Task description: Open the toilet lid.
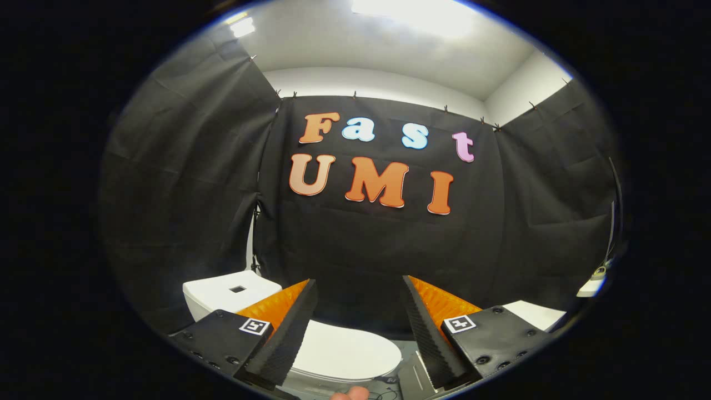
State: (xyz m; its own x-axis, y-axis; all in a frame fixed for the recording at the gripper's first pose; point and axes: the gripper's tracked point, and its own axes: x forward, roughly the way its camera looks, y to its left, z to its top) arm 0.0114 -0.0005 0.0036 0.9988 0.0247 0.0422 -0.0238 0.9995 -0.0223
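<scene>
Gripper view, gripper [358,297]: held spread wide, nothing grasped between the two fingers.
Gripper view, toilet lid [347,350]: seen closed and flat on the bowl, below and between the fingers, nearer the left one.
Gripper view, tank [222,291]: found beyond the left finger, so the lid's long axis is judged to run from there toward the gripper's right.
Coming move: a descent to the lid's free edge is judged necessary.
</scene>
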